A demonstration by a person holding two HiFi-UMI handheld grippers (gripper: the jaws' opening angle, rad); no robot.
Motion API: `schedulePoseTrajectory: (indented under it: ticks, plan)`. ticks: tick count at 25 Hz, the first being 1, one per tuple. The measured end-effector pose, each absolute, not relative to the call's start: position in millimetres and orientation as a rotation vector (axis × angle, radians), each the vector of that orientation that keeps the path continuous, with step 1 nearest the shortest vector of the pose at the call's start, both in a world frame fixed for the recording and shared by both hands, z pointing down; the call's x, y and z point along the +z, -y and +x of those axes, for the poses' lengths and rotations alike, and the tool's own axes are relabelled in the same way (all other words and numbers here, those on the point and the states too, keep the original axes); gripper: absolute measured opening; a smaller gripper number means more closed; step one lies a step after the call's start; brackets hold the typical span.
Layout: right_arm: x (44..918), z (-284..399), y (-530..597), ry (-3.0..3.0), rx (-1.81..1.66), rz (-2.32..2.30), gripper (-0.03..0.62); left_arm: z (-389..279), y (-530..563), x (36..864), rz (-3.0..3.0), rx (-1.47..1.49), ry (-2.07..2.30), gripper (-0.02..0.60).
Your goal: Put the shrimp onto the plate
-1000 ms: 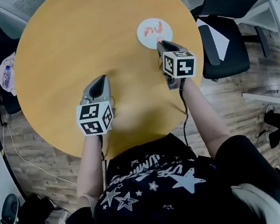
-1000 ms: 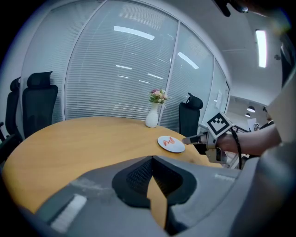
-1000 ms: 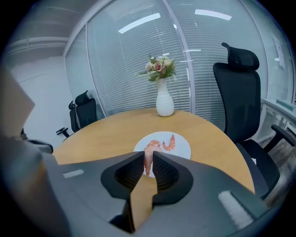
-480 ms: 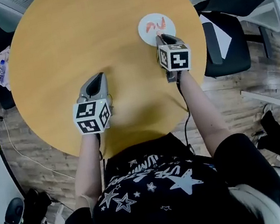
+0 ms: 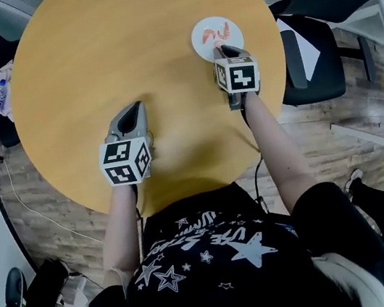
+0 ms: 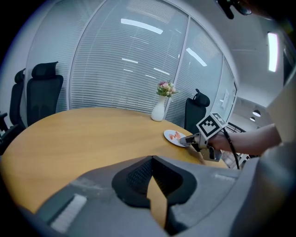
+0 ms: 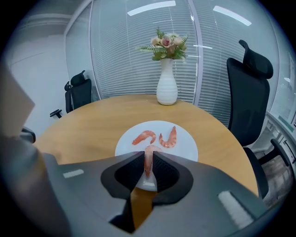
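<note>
The right tool (image 7: 148, 163) has its jaws pinched to a narrow gap on one shrimp (image 7: 148, 157), which sits lengthwise between them, its curled end poking out over the near edge of the plate (image 7: 187, 147). Two other shrimp (image 7: 144, 137) already lie side by side further in on the plate, just beyond the held one and apart from it. The step in hand looks like the set-down: it would go best if the shrimp were carried a little further over the bare near part of the plate, brought low so it drops no distance, and the jaws eased apart slowly, then drawn back along their own line so the shrimp neither clings to a pad nor knocks its neighbours. The left tool (image 6: 151, 160) hovers over the bench (image 6: 69, 134) well away from the plate on its near left, jaw tips together and holding nothing, and has no part to play here
</note>
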State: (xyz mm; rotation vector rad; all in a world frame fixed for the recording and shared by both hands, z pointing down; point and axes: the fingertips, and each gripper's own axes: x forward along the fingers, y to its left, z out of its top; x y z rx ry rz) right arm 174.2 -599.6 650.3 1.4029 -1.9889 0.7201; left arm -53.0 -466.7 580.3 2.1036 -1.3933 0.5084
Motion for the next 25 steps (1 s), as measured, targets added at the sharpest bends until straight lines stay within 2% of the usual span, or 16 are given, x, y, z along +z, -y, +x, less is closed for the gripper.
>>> schedulePoseTrajectory:
  ticks: [25]
  plan:
    - [641, 182, 588, 1.995, 0.737, 1.389, 0.084, -60, 453, 570, 2.088, 0.478, 1.432, 0.002]
